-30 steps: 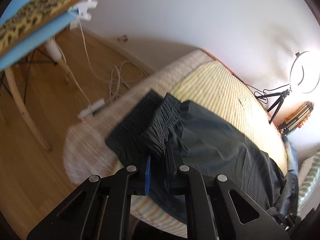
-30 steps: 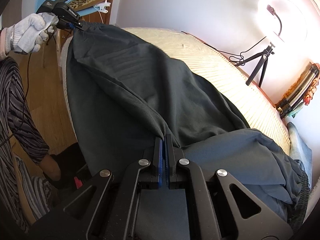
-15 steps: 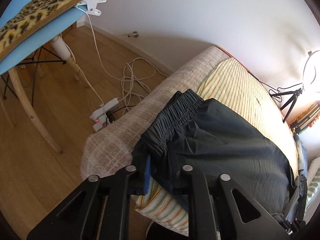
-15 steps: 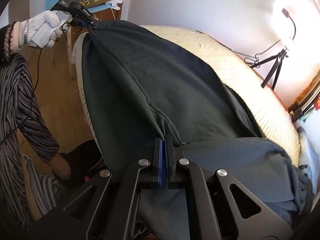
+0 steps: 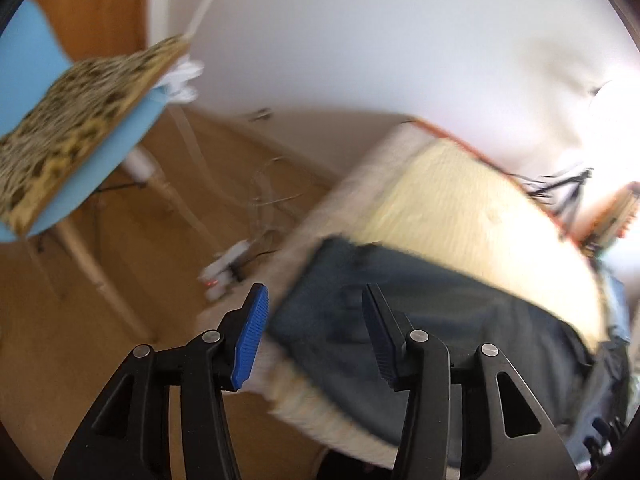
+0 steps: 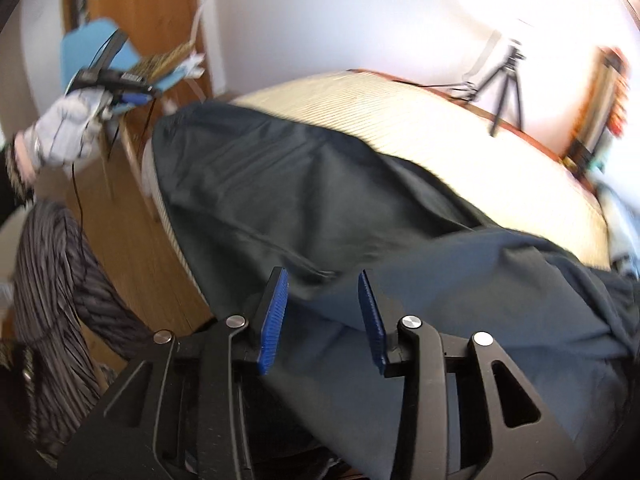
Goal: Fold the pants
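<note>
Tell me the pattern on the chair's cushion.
Leopard print, tan with dark spots, on the cushion atop the blue chair; clearest in the left wrist view.

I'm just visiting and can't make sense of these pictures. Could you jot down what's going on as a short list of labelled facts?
Activity: folding pants
Pants: dark, spread flat over the bed, waistband end near the bed's corner
Bed: pale striped cover
Left tongs: open, holding nothing, above the pants' edge
Right tongs: open, holding nothing, over the fabric
Left hand: white glove, gripping the left tongs
Chair: blue, leopard-print cushion
Picture quality: motion-blurred
</note>
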The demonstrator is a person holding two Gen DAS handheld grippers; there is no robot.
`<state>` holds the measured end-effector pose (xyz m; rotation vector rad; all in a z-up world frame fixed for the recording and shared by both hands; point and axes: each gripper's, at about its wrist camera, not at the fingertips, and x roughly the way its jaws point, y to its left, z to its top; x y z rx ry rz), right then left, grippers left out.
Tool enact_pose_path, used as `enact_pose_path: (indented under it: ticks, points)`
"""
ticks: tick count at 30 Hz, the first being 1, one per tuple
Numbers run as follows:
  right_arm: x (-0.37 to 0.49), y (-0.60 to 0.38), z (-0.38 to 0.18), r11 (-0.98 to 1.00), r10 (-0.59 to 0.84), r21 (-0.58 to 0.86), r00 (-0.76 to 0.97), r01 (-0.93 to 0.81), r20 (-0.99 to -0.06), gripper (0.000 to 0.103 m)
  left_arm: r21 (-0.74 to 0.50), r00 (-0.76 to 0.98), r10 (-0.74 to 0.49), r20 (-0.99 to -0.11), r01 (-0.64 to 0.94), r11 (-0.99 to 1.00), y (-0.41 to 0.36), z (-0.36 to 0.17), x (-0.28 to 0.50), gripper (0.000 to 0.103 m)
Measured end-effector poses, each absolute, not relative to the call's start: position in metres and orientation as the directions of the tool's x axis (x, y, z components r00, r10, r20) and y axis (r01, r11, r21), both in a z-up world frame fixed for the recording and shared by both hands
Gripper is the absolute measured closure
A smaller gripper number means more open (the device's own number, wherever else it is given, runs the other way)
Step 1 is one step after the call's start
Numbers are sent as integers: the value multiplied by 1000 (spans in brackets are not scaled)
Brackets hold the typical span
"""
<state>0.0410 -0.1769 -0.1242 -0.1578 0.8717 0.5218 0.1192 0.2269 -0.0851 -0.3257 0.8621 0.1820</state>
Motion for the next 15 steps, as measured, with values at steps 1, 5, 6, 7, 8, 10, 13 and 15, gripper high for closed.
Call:
enact_pose_path:
  ticks: [1, 5, 6, 7, 8, 10, 13, 15]
  points:
    - [40, -186, -121, 876, 363, 84, 537, -474, -761, 65, -210, 645, 2, -764, -252, 945, 216, -80, 123, 56]
    - [34, -223, -114, 925, 304, 92, 573, -368, -761, 65, -263, 640, -151, -753, -83, 961, 154, -66, 145, 55]
    - [33, -232, -112, 934, 291, 96, 578, -345, -762, 65, -286, 632, -197, -749, -41, 957, 135, -65, 152, 54]
    - [32, -243, -112, 944, 274, 99, 584, -314, -764, 65, -301, 625, -228, -747, -12, 954, 122, -65, 157, 54]
    - [31, -253, -112, 955, 249, 94, 589, -282, -769, 64, -317, 614, -264, -744, 24, 948, 105, -65, 163, 54]
    - [27, -276, -112, 975, 192, 80, 605, -206, -773, 60, -333, 589, -318, -743, 87, 939, 73, -66, 175, 54]
    - [19, -313, -110, 992, 123, 85, 622, -92, -773, 50, -352, 544, -391, -743, 180, 919, 23, -67, 190, 54]
    - [13, -340, -110, 995, 94, 99, 624, -26, -776, 50, -378, 499, -448, -742, 241, 894, -12, -68, 201, 54]
